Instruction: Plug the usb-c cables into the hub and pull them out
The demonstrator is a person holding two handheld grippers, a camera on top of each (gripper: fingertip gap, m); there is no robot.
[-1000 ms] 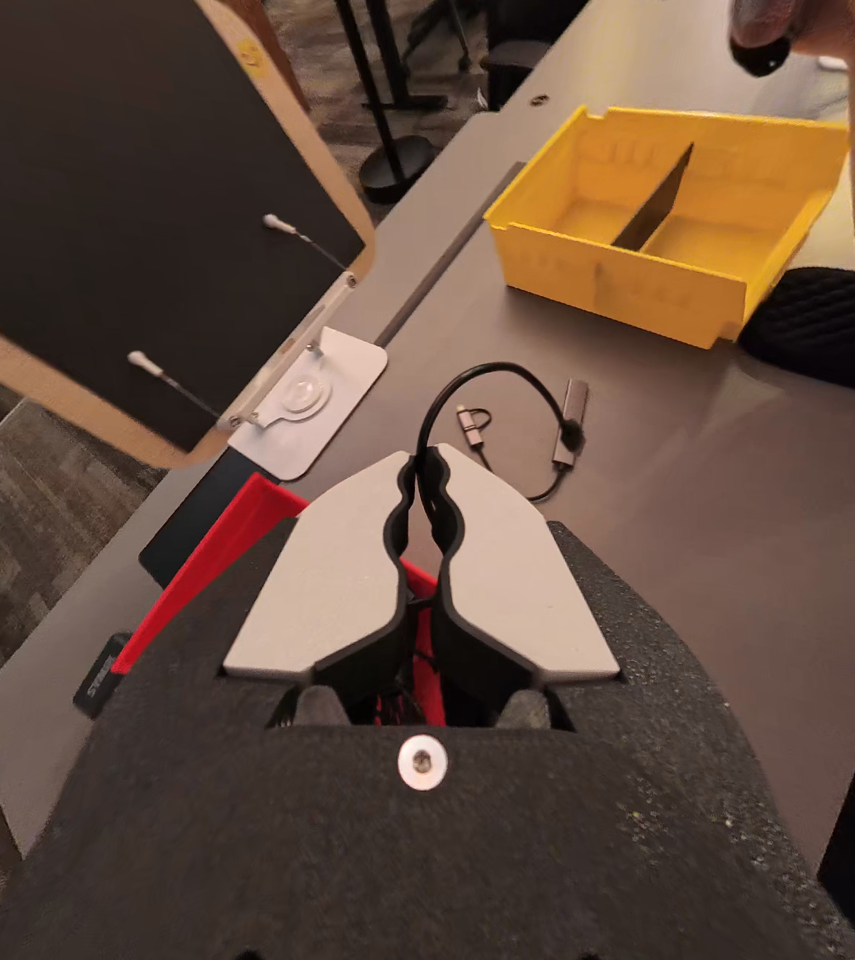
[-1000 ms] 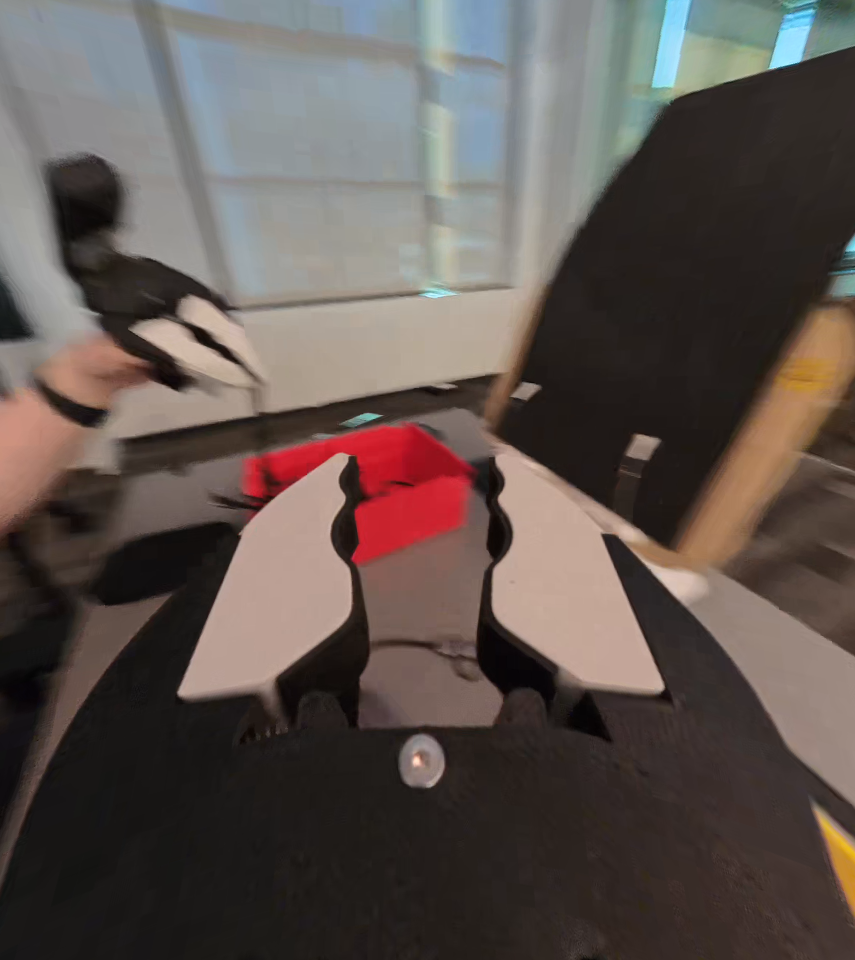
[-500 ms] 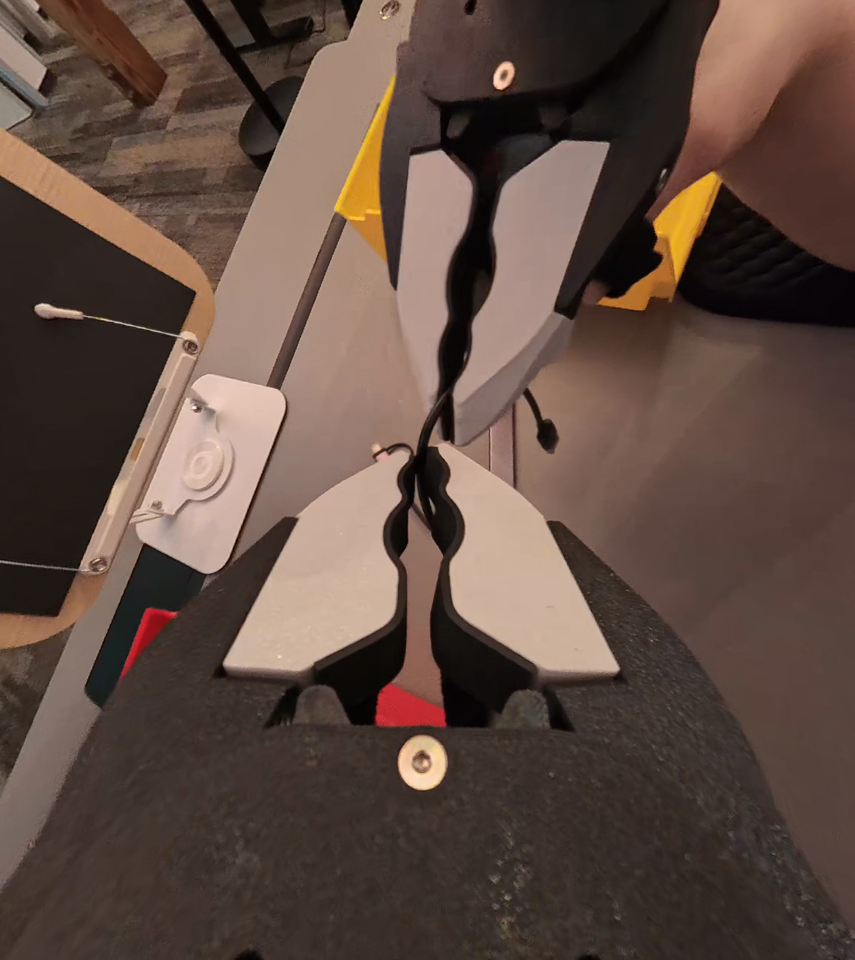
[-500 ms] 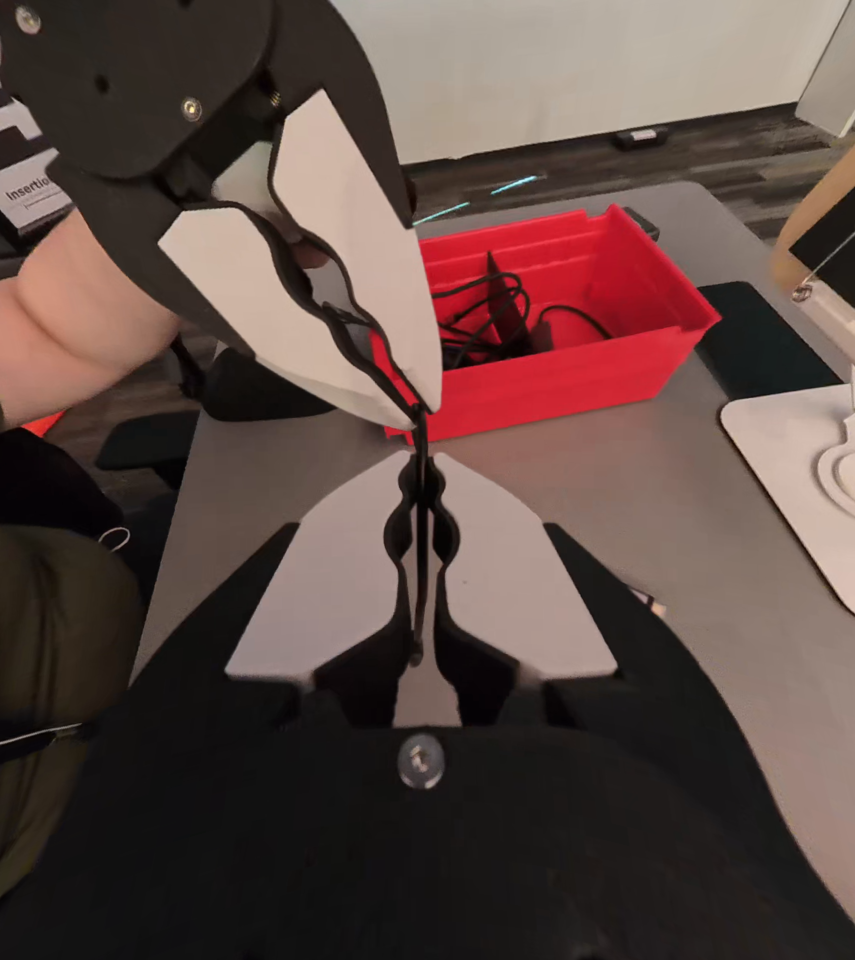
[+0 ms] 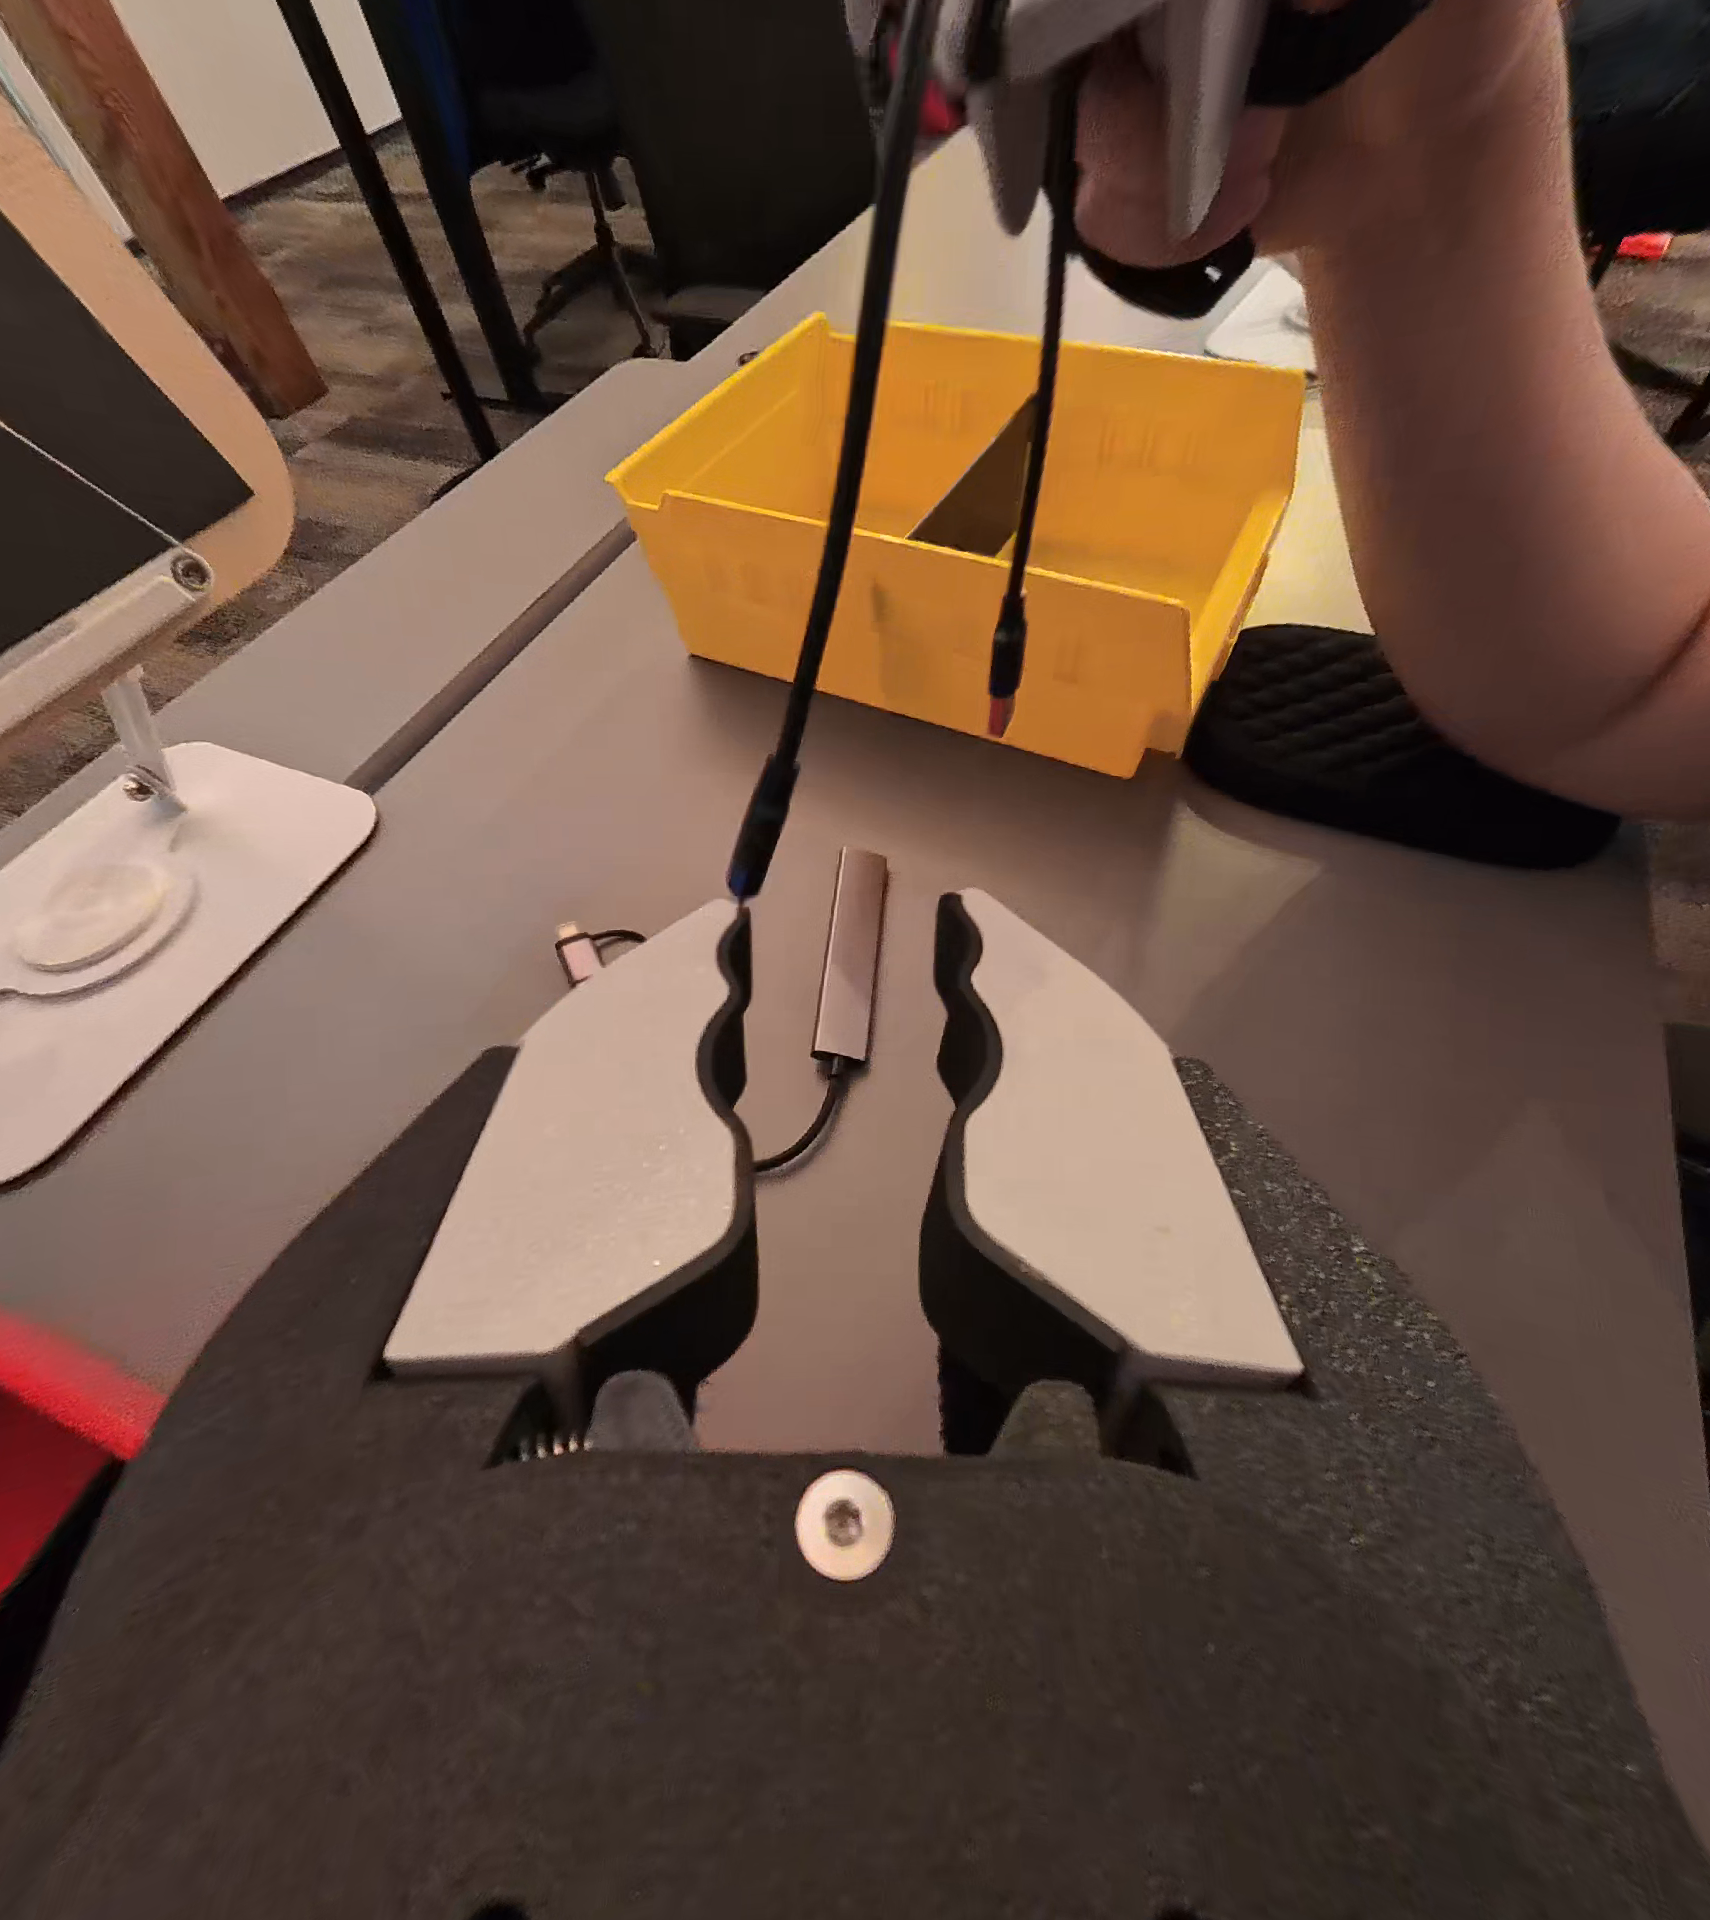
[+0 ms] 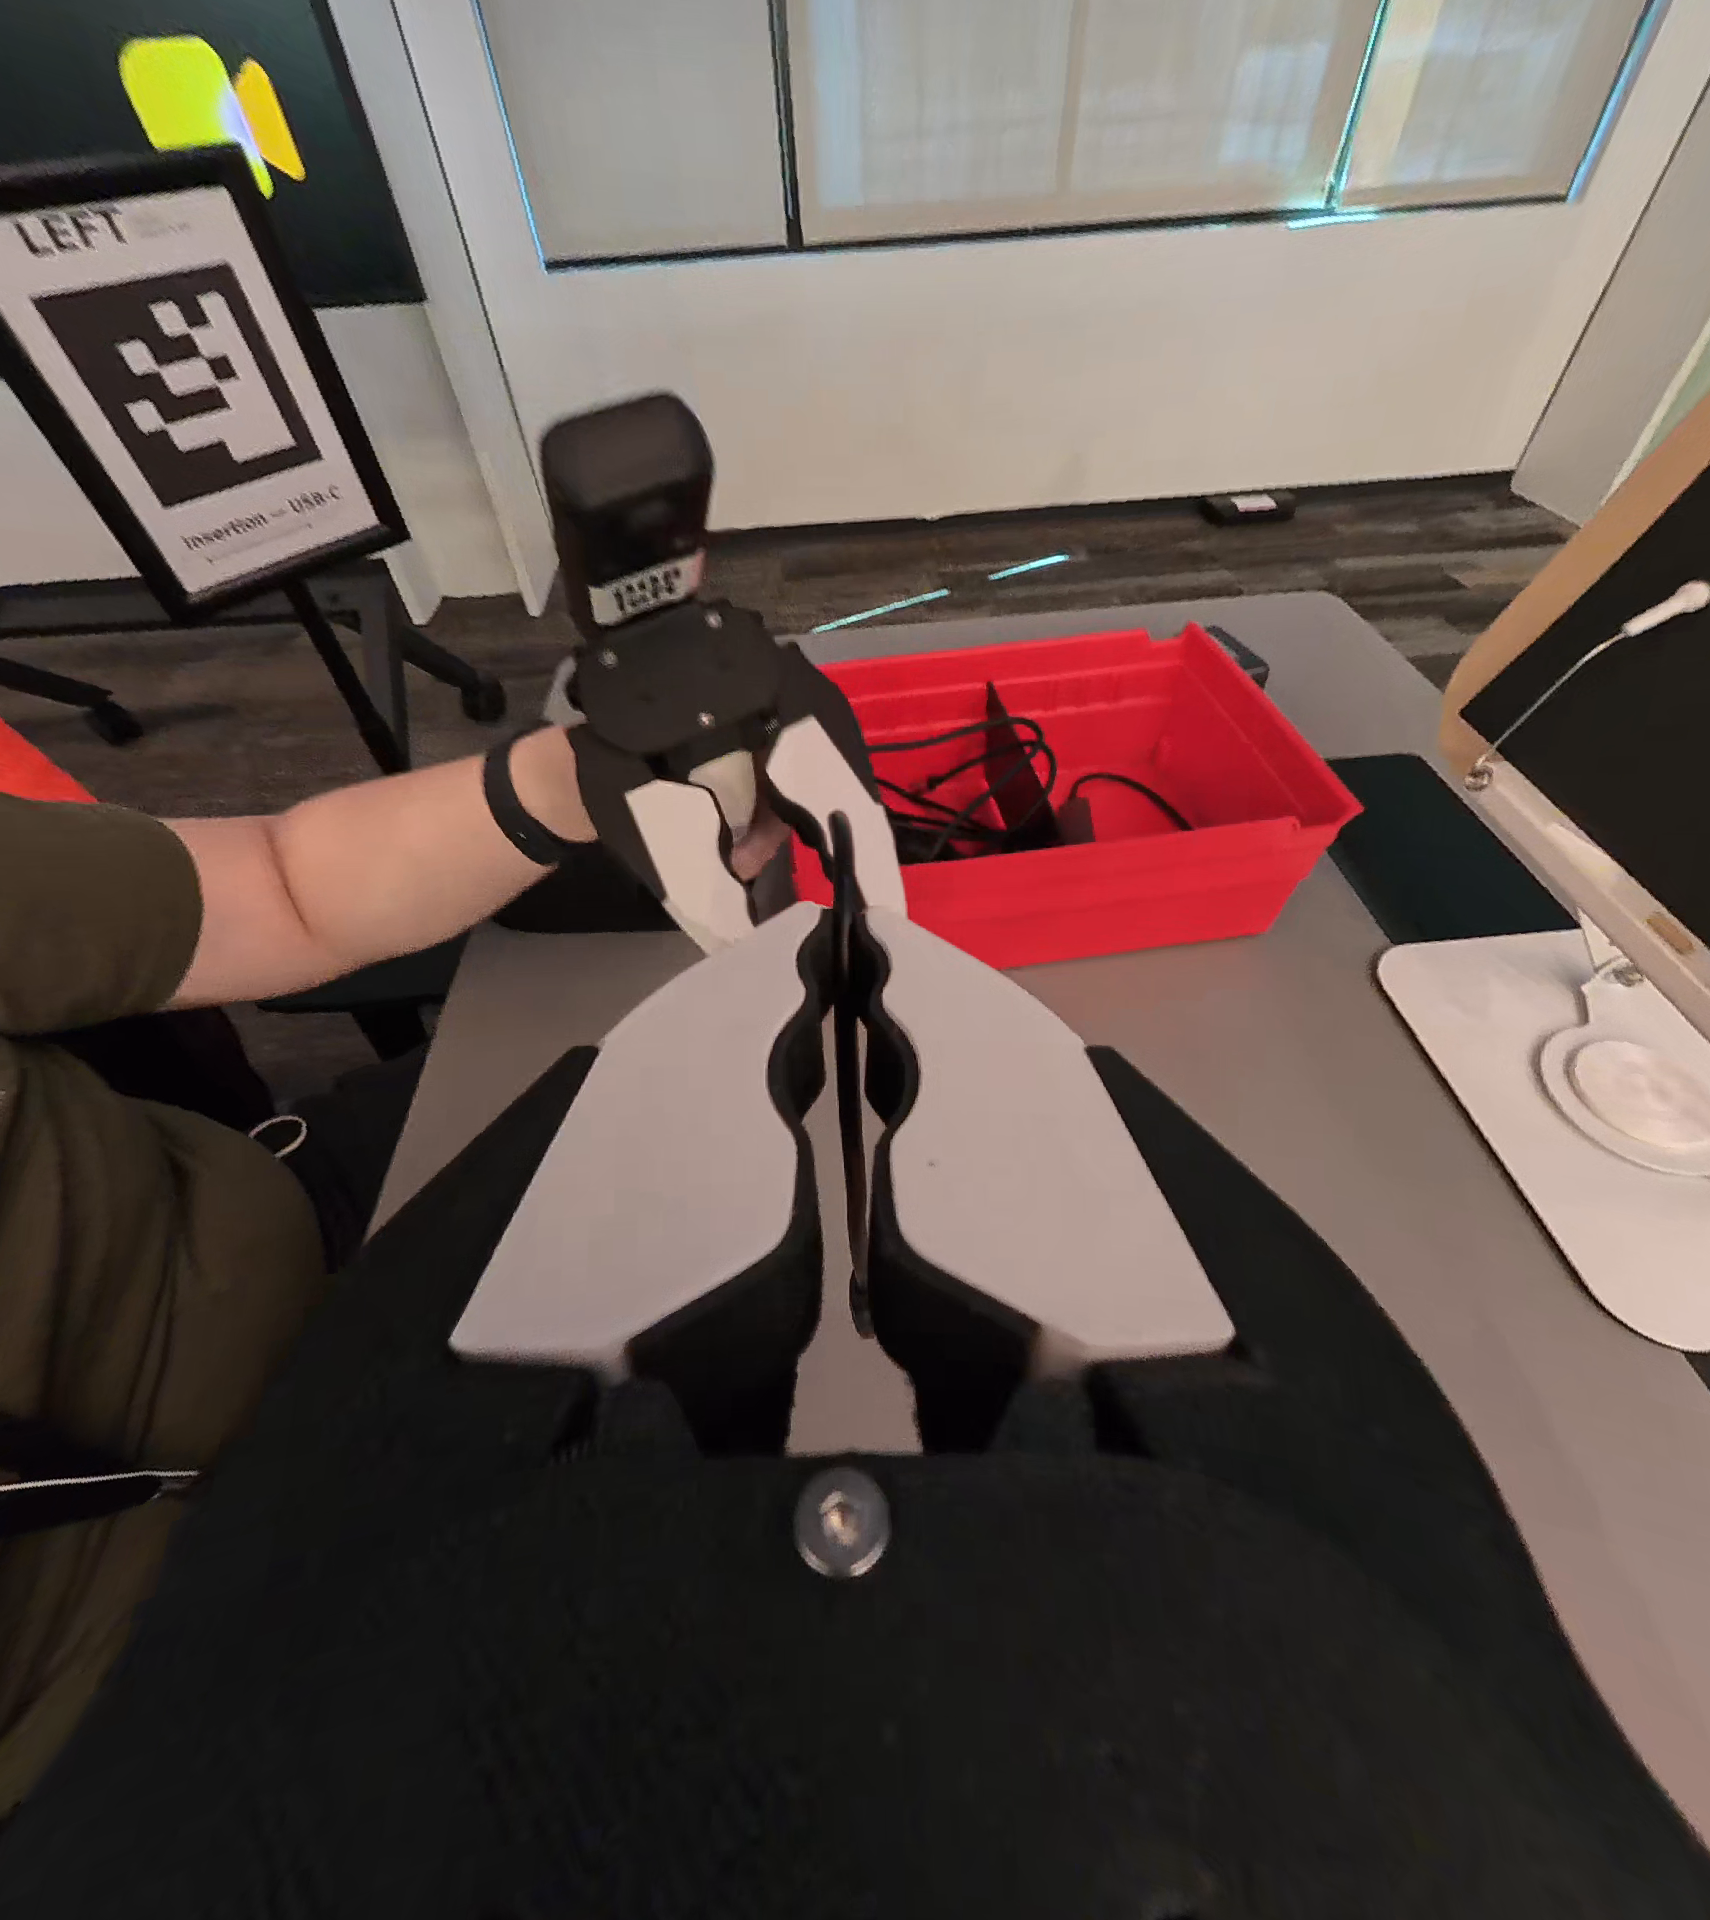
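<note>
While L tool (image 5: 843, 914) gapes, R tool (image 6: 843, 925) pinches cable (image 5: 820, 582), plugs down.

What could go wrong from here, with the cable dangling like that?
The right gripper pinches the cable mid-length, so both plugs hang loose and could swing, making them hard to line up with the hub. The hub lies unheld between the open left gripper fingers, so it may slide when pushed.

Office-style test room.
Grey desk (image 6: 1246, 1039), carpeted floor, office chairs (image 5: 602, 208) at upper centre, marker sign on stand (image 6: 176, 384) upper left.
</note>
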